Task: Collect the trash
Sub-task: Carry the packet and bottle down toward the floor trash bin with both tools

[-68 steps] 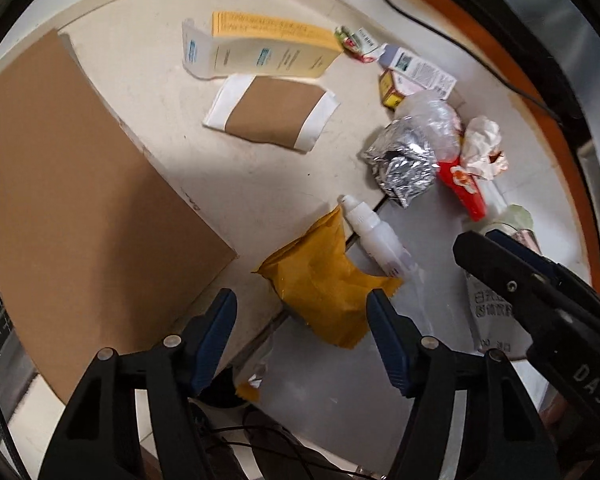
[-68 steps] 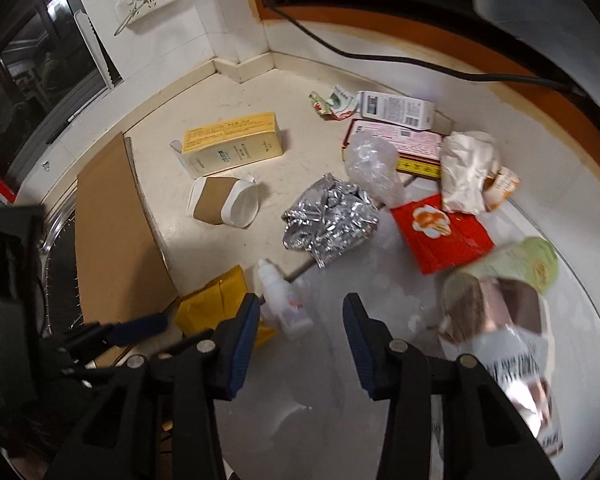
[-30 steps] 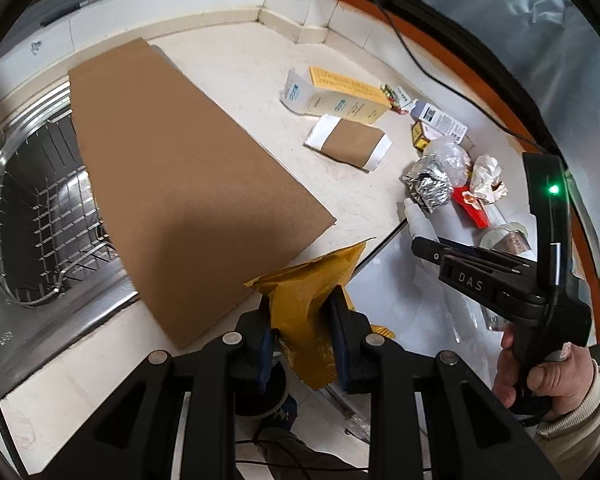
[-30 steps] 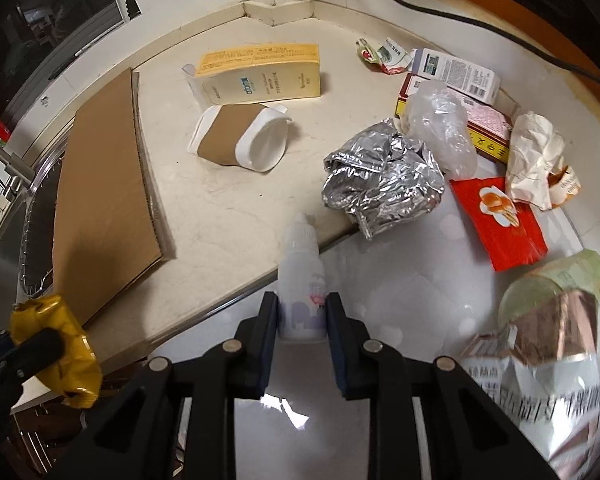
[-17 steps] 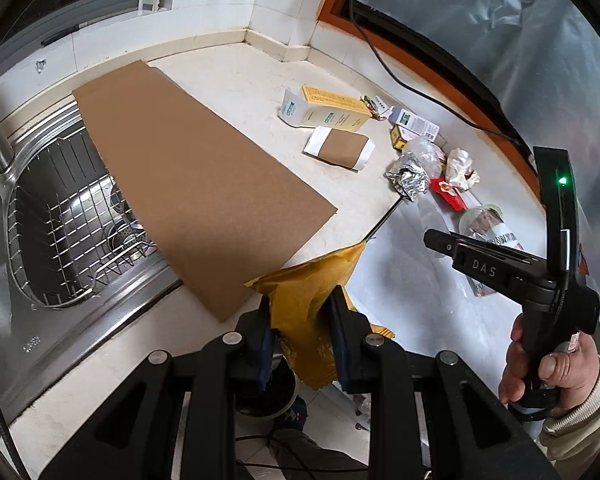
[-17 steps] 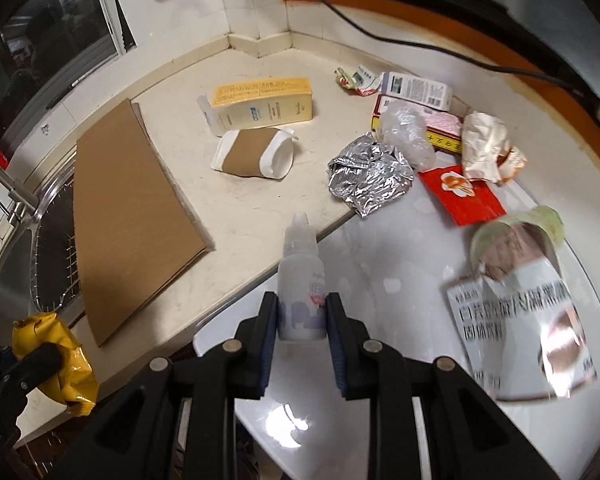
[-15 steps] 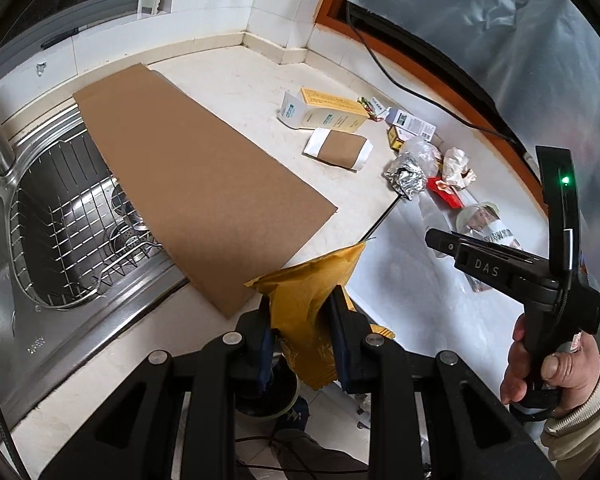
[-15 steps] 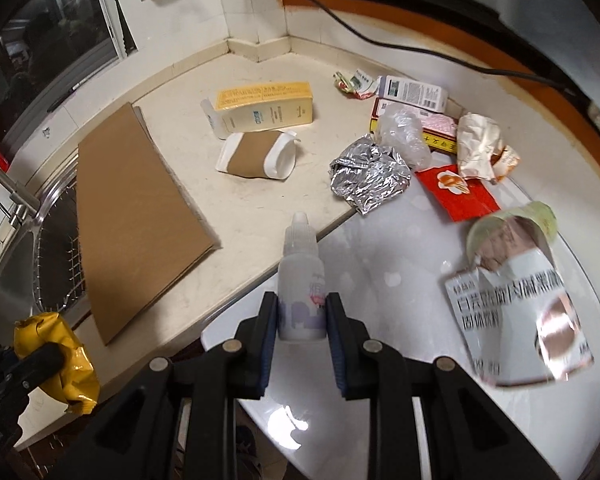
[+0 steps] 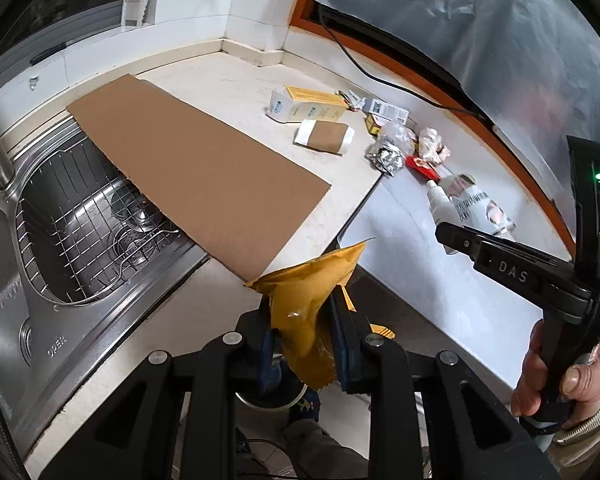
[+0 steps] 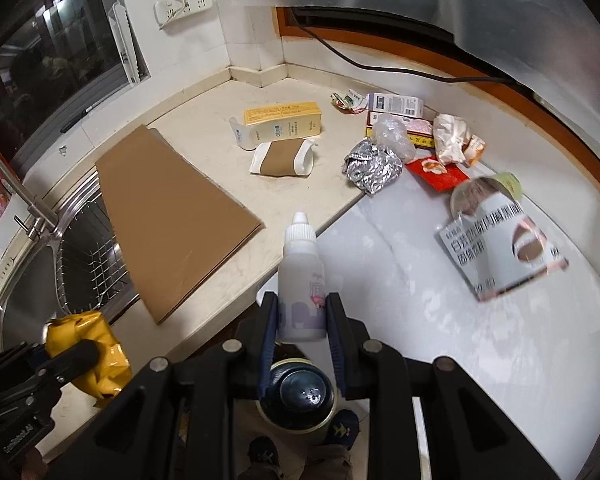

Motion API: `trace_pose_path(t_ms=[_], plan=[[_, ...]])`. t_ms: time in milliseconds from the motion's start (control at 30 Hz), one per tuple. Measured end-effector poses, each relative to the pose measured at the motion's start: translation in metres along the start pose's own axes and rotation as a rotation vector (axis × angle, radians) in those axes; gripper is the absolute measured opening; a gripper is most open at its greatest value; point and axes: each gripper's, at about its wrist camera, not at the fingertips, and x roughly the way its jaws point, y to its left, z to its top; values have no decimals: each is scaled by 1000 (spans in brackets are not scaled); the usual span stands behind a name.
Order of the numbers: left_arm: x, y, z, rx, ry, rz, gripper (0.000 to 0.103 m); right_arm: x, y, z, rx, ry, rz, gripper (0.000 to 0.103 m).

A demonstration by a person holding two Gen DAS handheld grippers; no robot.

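Note:
My left gripper (image 9: 300, 334) is shut on a crumpled yellow wrapper (image 9: 312, 300) and holds it in the air in front of the counter edge; the wrapper also shows in the right wrist view (image 10: 86, 354). My right gripper (image 10: 302, 320) is shut on a small white dropper bottle (image 10: 300, 276), upright, above a round dark bin (image 10: 298, 398) on the floor. The bottle also shows in the left wrist view (image 9: 440, 202). More trash lies on the counter: a foil ball (image 10: 372, 168), a red packet (image 10: 436, 170), a crumpled paper (image 10: 452, 136).
A large cardboard sheet (image 10: 168, 216) lies half over a steel sink (image 9: 72, 220) with a wire rack. A yellow-white box (image 10: 280, 124), a brown-sleeved cup (image 10: 284, 158), small cartons (image 10: 396, 106) and a printed bag (image 10: 500, 248) lie on the counter. A black cable runs along the back.
Both grippers closed on their items, the left on the yellow wrapper and the right on the dropper bottle, then lifted and pulled back from the counter toward the floor bin.

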Motion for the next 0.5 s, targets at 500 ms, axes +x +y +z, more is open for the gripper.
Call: trace_pose_path(t_ms=[500], plan=[[9,2,-31,118,61,-53,22,-13,32,-69,30,53,-14,24]])
